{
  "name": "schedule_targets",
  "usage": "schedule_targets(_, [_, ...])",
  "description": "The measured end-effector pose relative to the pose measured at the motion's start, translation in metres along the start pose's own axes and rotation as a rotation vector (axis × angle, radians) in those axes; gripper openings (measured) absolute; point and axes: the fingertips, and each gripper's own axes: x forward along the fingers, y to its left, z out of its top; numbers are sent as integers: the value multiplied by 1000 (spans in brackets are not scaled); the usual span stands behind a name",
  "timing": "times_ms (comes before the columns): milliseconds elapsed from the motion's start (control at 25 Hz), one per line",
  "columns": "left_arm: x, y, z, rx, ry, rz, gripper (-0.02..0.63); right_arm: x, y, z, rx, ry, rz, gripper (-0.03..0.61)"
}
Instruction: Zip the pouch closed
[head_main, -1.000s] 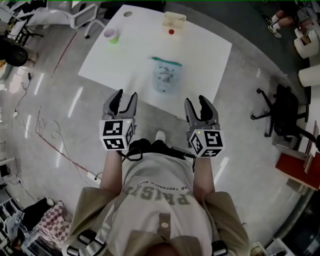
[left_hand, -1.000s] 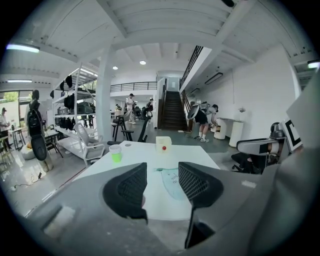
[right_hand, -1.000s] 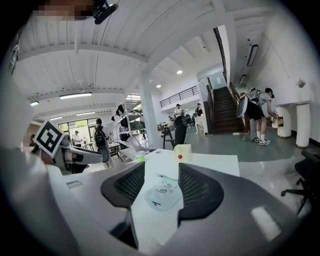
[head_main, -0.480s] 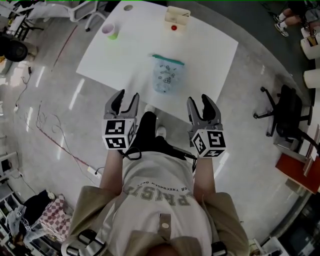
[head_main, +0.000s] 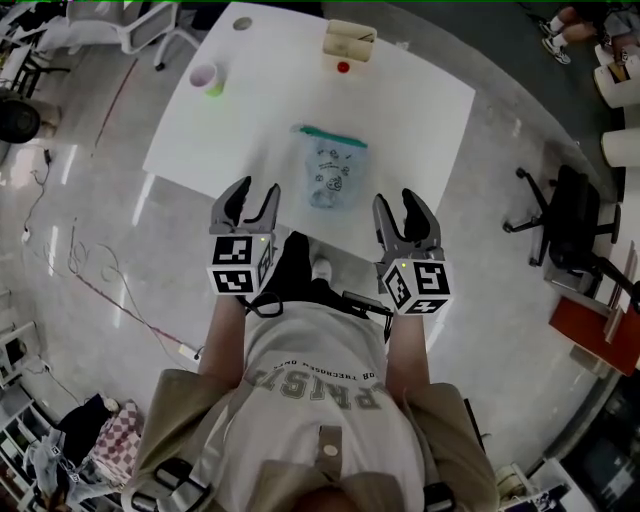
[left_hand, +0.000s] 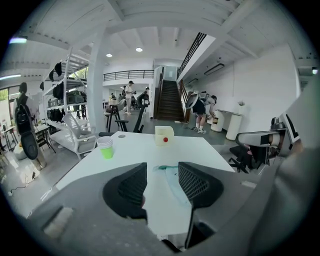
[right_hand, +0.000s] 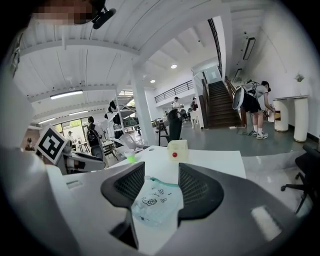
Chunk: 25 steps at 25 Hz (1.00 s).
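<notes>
**A:** Starting on the left, the left gripper (head_main: 249, 199) hovers off the tabletop (head_main: 260, 115), on the near-left of the pouch (head_main: 333, 172). Its fingers (left_hand: 131, 186) stand moderately apart, with only air between them.

**B:** And the pouch itself?

**A:** It lies flat, close to the tabletop's near edge. The teal zip strip (head_main: 330, 132) runs across the end farthest from the person. Neither gripper is touching it.

**B:** Can you tell whether that zip is parted?

**A:** No, it's too small to say how much of it gapes.

**B:** Over to the right, then.

**A:** The right gripper (head_main: 400, 207) hangs on the near-right of the pouch. Its fingers (right_hand: 200, 187) are spread about as wide and hold nothing. The pouch shows through their gap but sits beyond them.

**B:** So how far along are we?

**A:** I'd say the work hasn't begun. Nothing steadies the pouch and nothing has hold of the slider. Everything remains: move in, pin the pouch, catch the pull and run it along the strip.
</notes>
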Motion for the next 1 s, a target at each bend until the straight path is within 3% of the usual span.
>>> schedule_targets(640, [90, 32, 6, 4, 117, -84, 204, 87, -37, 5, 50, 67, -79, 201])
schedule_targets(1000, [139, 39, -11, 78, 229, -171, 204, 106, -55, -9, 123, 104, -145, 201])
